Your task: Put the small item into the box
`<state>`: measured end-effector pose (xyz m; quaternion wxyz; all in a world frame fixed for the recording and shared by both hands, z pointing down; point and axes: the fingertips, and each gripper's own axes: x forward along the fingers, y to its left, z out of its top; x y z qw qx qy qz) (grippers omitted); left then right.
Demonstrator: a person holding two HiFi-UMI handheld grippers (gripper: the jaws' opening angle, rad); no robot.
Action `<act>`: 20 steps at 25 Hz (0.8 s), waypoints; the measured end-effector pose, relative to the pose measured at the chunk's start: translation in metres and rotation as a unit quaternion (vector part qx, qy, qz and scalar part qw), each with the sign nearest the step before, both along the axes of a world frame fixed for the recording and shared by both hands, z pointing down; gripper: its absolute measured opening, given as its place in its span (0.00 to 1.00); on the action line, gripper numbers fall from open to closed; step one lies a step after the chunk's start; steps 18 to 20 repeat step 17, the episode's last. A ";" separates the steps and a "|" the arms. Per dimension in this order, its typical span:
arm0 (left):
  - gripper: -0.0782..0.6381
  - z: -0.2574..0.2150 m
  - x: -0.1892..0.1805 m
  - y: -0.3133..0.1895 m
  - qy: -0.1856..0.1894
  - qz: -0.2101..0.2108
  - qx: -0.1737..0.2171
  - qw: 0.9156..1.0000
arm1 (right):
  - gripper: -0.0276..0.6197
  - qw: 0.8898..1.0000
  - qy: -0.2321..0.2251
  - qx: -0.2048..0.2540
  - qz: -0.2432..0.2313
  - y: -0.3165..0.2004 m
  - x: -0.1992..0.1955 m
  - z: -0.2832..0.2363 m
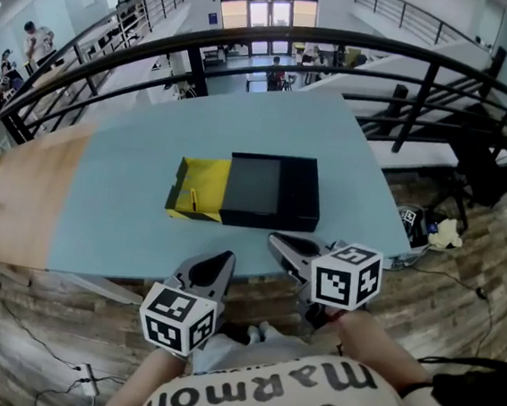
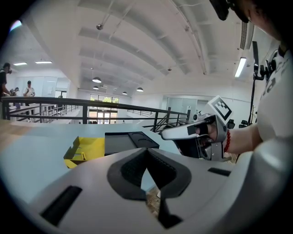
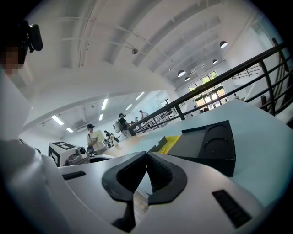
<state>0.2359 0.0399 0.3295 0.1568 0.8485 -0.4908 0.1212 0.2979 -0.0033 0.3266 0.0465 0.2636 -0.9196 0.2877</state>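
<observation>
I am counting one table (image 1: 127, 202), and it is carrying one black box (image 1: 273, 192) and one yellow tray (image 1: 203, 186). I am working two grippers, the left gripper (image 1: 223, 259) and the right gripper (image 1: 278, 242), and they are bearing two cubes between them, the left marker cube (image 1: 178, 318) and the right marker cube (image 1: 347, 276). The black box is showing two round hollows (image 3: 215, 145) in the right gripper view, and one soft toy (image 1: 447, 232) is lying on the floor.
</observation>
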 end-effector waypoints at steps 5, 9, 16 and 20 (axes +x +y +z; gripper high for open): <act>0.11 -0.002 -0.007 -0.003 0.002 -0.003 0.003 1.000 | 0.09 1.000 0.005 0.007 -0.006 0.001 -0.008 -0.002; 0.11 -0.001 -0.010 -0.005 0.003 -0.002 0.005 1.000 | 0.09 1.000 0.005 0.013 -0.007 -0.001 -0.012 -0.004; 0.11 0.006 -0.022 -0.010 0.007 -0.002 0.000 1.000 | 0.09 1.000 0.009 0.011 -0.003 -0.009 -0.023 0.002; 0.11 0.007 -0.023 -0.011 0.007 -0.001 0.000 1.000 | 0.09 1.000 0.009 0.009 -0.002 -0.010 -0.024 0.003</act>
